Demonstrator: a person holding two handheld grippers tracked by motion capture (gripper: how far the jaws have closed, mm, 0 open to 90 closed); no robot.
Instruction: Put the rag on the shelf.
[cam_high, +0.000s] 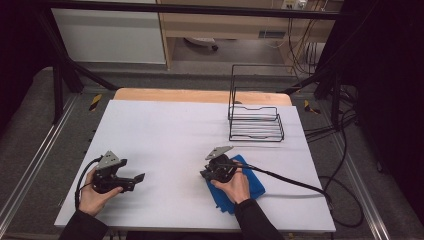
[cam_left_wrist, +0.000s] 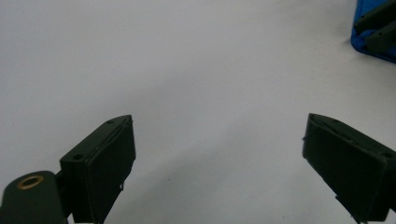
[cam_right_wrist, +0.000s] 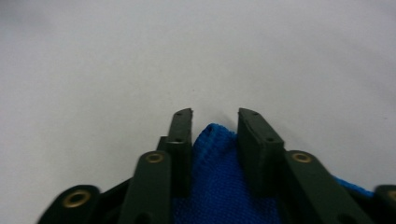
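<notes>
Standing at the lower edge of the high view, a person holds a gripper in each hand over a white worktop (cam_high: 165, 130). Left gripper (cam_high: 136, 178) sits at lower left of that frame, clear of everything; in the left gripper view its jaws stand wide apart with bare worktop between them. Right gripper (cam_high: 205, 173) sits at lower centre, on the left corner of a folded blue cloth (cam_high: 250, 187), which lies flat at lower centre-right with the person's right hand (cam_high: 234, 186) above it. In the right gripper view the jaws are partly drawn together, with a corner of the cloth (cam_right_wrist: 214, 172) raised between them; the fingers (cam_right_wrist: 181, 140) flank the fabric closely, but whether the pads actually press on it cannot be told from this frame. Only the cloth's tip pokes past the fingertips. A black wire rack (cam_high: 256, 120) stands at upper right of the worktop, well apart from cloth and grippers. A black cable (cam_high: 290, 181) trails from the right gripper towards the right edge of the worktop
</notes>
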